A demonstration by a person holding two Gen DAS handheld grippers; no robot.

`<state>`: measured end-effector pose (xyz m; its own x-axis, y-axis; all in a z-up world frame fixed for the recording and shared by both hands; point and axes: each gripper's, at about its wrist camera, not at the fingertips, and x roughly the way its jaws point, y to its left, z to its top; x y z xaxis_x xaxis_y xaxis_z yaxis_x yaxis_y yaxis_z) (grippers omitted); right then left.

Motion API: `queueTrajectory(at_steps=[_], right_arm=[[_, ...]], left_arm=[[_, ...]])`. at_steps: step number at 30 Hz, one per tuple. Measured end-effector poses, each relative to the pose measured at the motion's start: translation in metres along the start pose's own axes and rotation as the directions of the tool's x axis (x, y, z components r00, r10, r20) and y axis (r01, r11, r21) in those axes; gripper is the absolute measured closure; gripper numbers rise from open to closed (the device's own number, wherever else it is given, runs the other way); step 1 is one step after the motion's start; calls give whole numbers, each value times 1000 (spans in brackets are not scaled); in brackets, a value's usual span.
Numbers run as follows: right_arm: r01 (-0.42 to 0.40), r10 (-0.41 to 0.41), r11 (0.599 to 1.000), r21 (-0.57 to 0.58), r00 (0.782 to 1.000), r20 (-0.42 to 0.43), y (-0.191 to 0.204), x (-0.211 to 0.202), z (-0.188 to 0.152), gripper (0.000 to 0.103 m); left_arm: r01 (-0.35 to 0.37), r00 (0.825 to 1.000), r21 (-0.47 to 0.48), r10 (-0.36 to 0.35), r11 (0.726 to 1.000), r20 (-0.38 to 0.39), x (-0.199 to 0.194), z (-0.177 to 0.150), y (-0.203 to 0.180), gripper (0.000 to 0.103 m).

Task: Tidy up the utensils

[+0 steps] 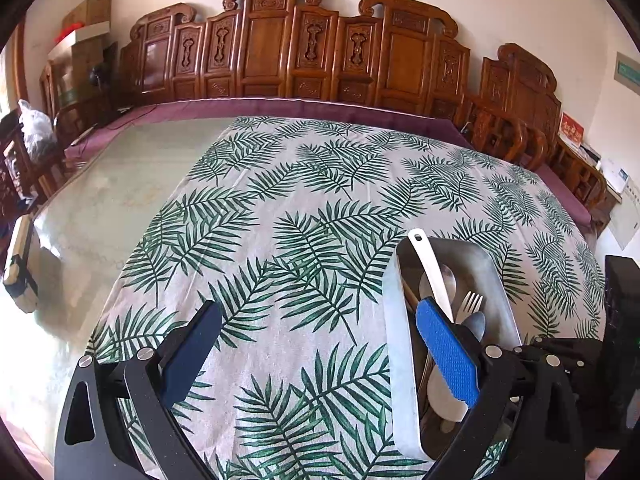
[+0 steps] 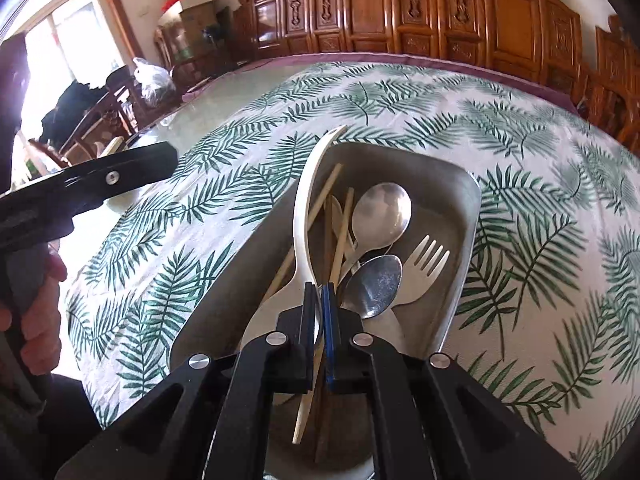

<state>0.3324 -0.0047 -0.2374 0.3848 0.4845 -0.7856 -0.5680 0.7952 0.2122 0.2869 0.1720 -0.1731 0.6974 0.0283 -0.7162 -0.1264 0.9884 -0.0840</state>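
A metal tray (image 2: 460, 208) holds a long white ladle (image 2: 306, 200), wooden chopsticks (image 2: 344, 232), two metal spoons (image 2: 384, 212) and a pale fork (image 2: 426, 264). My right gripper (image 2: 319, 292) is over the tray, shut on a chopstick that sticks out below its pads. My left gripper (image 1: 316, 320) is open and empty over the tablecloth, just left of the tray (image 1: 492, 264). Its right blue pad (image 1: 448, 352) overlaps the tray's left rim in that view. The ladle handle (image 1: 430, 264) and fork (image 1: 470, 304) show there too.
The table carries a leaf-print cloth (image 1: 280, 220) with bare glass top (image 1: 100, 208) to the left. Carved wooden chairs (image 1: 272, 48) stand along the far side. The right gripper's body (image 1: 616, 340) shows at the far right of the left wrist view.
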Motion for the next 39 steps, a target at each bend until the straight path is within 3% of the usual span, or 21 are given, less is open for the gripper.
queueTrajectory(at_steps=[13, 21, 22, 24, 27, 30, 34, 39], right_arm=[[-74, 75, 997, 24, 997, -7, 10, 4, -3, 95], [-37, 37, 999, 9, 997, 61, 2, -26, -3, 95], [-8, 7, 1000, 1, 997, 73, -1, -32, -4, 93], [28, -29, 1000, 7, 995, 96, -7, -44, -6, 75], [52, -55, 998, 28, 992, 118, -19, -60, -10, 73], [74, -80, 996, 49, 988, 132, -30, -71, -11, 61], [96, -106, 993, 71, 983, 151, -38, -89, -19, 55], [114, -129, 989, 94, 977, 169, -45, -110, -33, 36]], left_arm=[[-7, 1000, 0, 7, 1000, -15, 5, -3, 0, 9], [-6, 1000, 16, 6, 1000, -12, 5, -5, -4, 9], [-5, 1000, 18, 5, 1000, -13, 5, -5, -6, 9], [-3, 1000, 28, 4, 1000, -11, 4, -7, -9, 9], [3, 1000, 40, -3, 999, -6, 1, -9, -17, 9], [10, 1000, 52, -10, 999, -3, -3, -11, -26, 9], [18, 1000, 69, -18, 997, 2, -10, -15, -40, 9], [17, 1000, 72, -15, 997, -21, -23, -26, -56, 8]])
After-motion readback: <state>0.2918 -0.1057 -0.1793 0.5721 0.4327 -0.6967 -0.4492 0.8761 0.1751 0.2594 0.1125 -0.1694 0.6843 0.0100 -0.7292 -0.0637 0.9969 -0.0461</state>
